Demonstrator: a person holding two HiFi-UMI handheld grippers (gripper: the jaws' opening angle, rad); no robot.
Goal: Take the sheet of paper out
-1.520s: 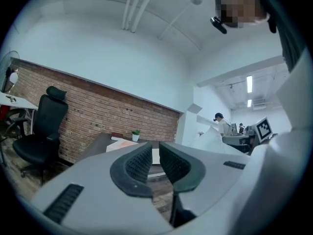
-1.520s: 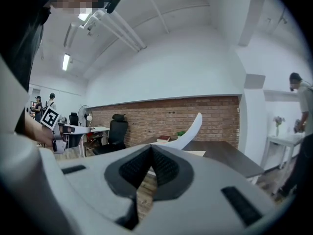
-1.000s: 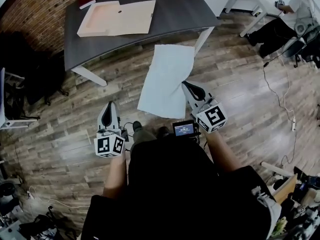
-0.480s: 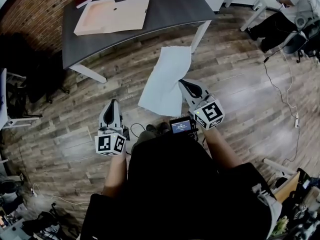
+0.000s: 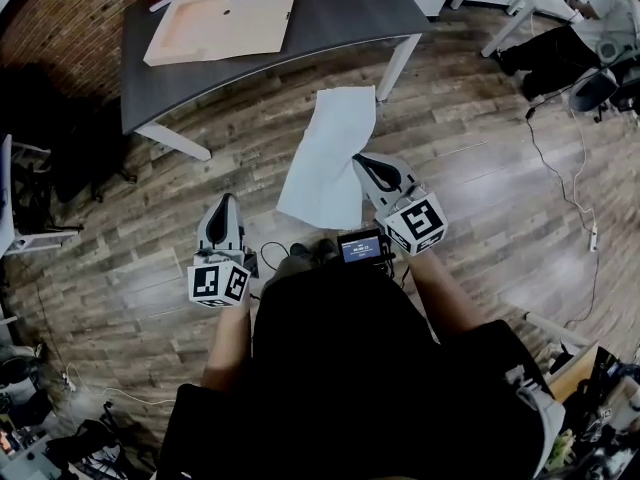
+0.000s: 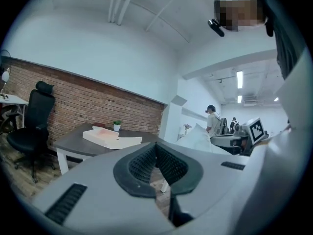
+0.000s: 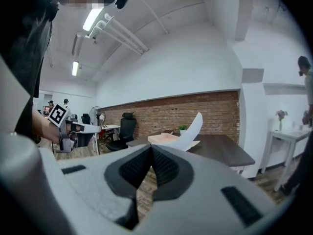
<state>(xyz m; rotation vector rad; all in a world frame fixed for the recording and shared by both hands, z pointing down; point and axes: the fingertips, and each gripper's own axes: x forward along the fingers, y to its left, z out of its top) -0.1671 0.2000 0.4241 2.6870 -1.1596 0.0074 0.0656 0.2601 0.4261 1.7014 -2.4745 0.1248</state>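
Observation:
The white sheet of paper point(image 5: 330, 158) hangs curled above the wooden floor, clear of the table. My right gripper point(image 5: 362, 162) is shut on its right edge; in the right gripper view the sheet point(image 7: 191, 130) curves up and away from the closed jaws point(image 7: 150, 148). Lower left in the head view, my left gripper point(image 5: 224, 204) is shut with nothing in it. The left gripper view shows its jaws point(image 6: 156, 146) closed, with the paper point(image 6: 195, 136) off to the right. An open beige folder point(image 5: 222, 23) lies on the dark grey table point(image 5: 340, 8).
A black office chair point(image 6: 29, 126) stands left of the table by the brick wall. A person point(image 5: 575, 38) sits at a white desk at the top right. Cables point(image 5: 560, 193) trail over the floor on the right. Clutter lies at the bottom corners.
The table and folder have slid slightly up and away in the head view. The sheet stays in the right gripper and looks narrower, more curled. The left gripper has shifted slightly.

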